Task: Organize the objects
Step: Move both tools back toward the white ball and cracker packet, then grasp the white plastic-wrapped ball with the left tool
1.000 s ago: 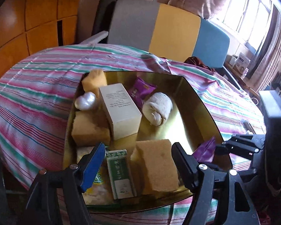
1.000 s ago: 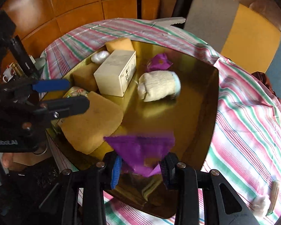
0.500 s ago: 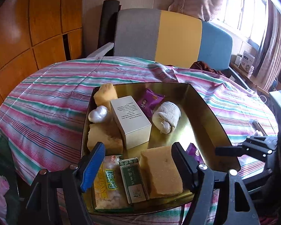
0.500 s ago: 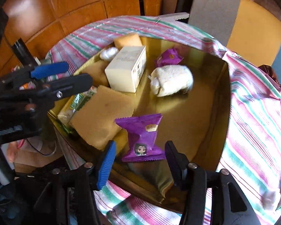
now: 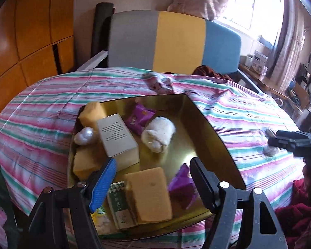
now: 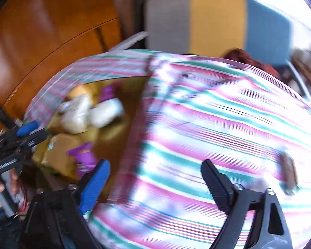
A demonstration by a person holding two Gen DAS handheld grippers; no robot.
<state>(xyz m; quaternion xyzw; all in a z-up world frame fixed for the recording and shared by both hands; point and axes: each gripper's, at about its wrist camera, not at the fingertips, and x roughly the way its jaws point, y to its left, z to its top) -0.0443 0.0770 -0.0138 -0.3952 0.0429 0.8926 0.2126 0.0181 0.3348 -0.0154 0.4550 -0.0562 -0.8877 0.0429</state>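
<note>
The left gripper (image 5: 152,171) hangs spread and empty over the gold tray (image 5: 207,122), where a purple packet (image 5: 181,183) lies beside a sponge (image 5: 148,194). Rightward, the right gripper (image 6: 155,171) is opening, empty, above the striped cloth (image 6: 207,114).

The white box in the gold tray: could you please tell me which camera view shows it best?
The left wrist view shows the white box best: sharp, unobstructed, its printed top face legible as text lines. In the right wrist view it is only a motion-blurred pale shape near the left edge of the frame.
</note>
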